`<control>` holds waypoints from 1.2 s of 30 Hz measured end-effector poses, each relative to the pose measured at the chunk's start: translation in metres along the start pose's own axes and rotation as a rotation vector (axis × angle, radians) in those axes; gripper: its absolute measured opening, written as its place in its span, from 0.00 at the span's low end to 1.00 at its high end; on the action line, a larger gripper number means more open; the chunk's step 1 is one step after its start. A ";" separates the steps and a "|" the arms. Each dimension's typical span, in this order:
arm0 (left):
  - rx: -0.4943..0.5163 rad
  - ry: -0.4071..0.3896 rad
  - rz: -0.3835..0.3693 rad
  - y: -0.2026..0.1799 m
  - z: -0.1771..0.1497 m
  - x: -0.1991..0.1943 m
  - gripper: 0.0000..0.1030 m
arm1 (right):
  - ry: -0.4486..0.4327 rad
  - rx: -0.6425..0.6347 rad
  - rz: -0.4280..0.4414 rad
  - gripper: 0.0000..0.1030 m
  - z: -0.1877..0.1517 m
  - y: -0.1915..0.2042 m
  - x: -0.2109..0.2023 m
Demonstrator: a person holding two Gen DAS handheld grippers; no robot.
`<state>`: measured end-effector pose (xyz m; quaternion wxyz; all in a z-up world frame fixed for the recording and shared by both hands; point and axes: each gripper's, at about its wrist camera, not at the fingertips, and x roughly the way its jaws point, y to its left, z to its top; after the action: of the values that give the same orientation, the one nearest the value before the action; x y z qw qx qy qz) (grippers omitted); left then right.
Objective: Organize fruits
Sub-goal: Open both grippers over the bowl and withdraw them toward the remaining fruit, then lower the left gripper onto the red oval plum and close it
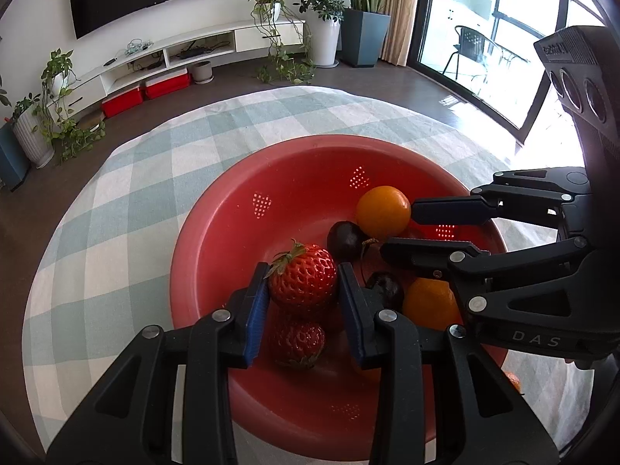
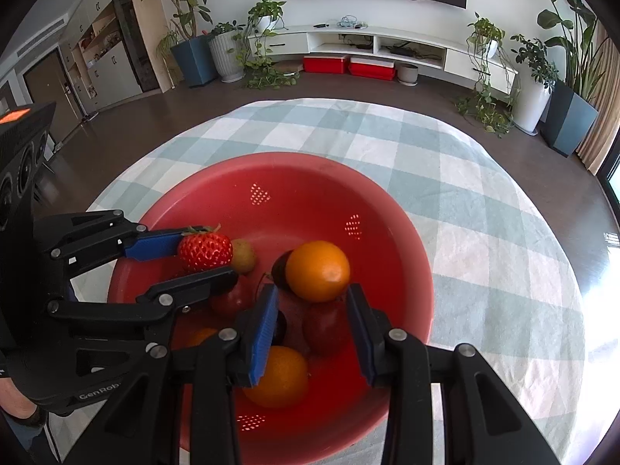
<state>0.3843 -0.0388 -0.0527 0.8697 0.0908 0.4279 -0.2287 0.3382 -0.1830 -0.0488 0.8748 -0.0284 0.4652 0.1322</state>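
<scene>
Left wrist view: right gripper housing reads "DAS".

"DAS" on right claw body; "GenRob", rest cut off, on left claw body.

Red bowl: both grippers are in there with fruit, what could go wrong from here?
The left gripper pinches a strawberry; soft fruit could bruise. The right gripper holds an orange only near its fingertips, so it may roll out. Both work close together inside the red bowl and could collide.
</scene>
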 end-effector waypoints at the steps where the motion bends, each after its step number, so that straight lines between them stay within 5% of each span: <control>1: 0.000 0.001 0.000 0.000 0.000 0.000 0.33 | 0.000 0.001 0.002 0.38 0.000 0.001 0.000; 13: -0.007 -0.047 0.021 -0.001 -0.003 -0.024 0.62 | -0.025 -0.002 -0.010 0.44 -0.004 0.003 -0.015; 21: -0.026 -0.128 0.025 -0.006 -0.011 -0.071 0.87 | -0.098 0.058 0.012 0.74 -0.020 -0.003 -0.061; 27: -0.015 -0.162 0.008 -0.019 -0.036 -0.109 0.95 | -0.155 0.135 0.058 0.78 -0.060 -0.008 -0.098; 36: 0.088 -0.100 -0.070 -0.052 -0.107 -0.124 0.95 | -0.175 0.272 0.089 0.80 -0.144 -0.015 -0.129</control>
<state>0.2187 -0.0065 -0.0191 0.8765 0.1026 0.3765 -0.2818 0.1573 -0.2484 -0.0248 0.9009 0.1224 0.4019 0.1087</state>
